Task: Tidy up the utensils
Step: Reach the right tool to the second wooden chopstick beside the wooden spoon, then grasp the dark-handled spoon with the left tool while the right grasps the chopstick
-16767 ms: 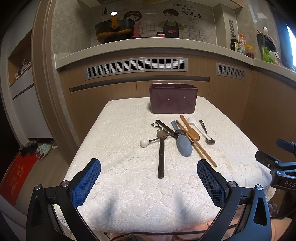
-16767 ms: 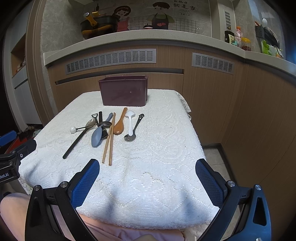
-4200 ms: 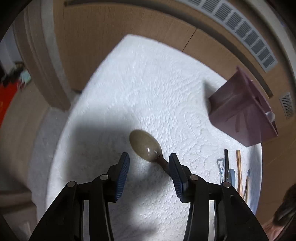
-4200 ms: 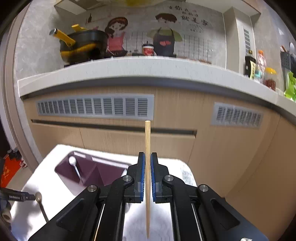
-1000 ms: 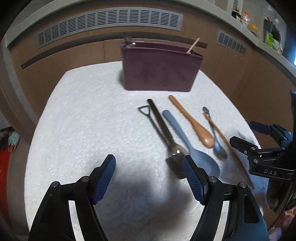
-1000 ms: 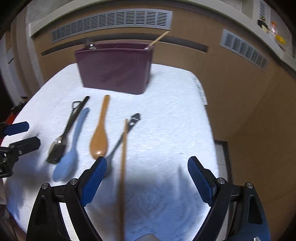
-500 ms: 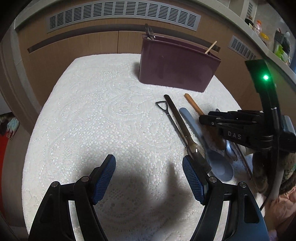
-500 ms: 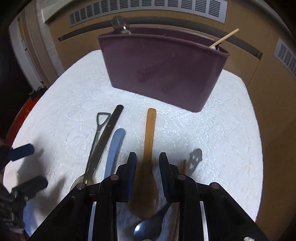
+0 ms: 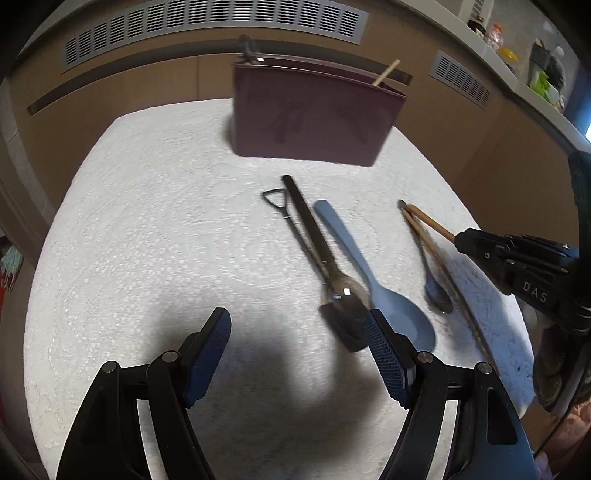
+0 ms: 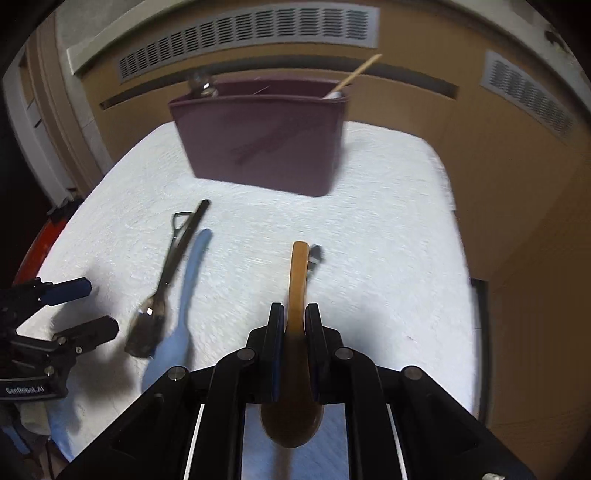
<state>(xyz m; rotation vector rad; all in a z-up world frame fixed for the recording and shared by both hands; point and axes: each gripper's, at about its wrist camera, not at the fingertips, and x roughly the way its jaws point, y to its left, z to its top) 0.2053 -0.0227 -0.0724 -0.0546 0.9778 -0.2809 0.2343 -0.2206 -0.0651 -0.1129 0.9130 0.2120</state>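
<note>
A maroon utensil holder (image 9: 314,114) (image 10: 262,142) stands at the back of the white-clothed table, with a chopstick (image 10: 354,75) and a metal handle sticking out. My right gripper (image 10: 294,314) is shut on the wooden spoon (image 10: 297,280), held above the cloth with its handle pointing at the holder. My left gripper (image 9: 297,328) is open and empty, just above a black spatula (image 9: 314,236), a metal spoon (image 9: 343,291) and a blue spoon (image 9: 376,280). A small metal spoon (image 9: 432,280) and a chopstick (image 9: 450,280) lie further right.
The table (image 9: 147,221) is covered with a white lace cloth and backs onto wooden cabinet fronts with vents (image 9: 207,26). The floor drops away past the right edge (image 10: 476,295). The right gripper body (image 9: 524,266) hangs over the table's right side.
My right gripper has shut on the wooden spoon and lifted it off the cloth. My left gripper has drifted closer to the black spatula and spoons, still open.
</note>
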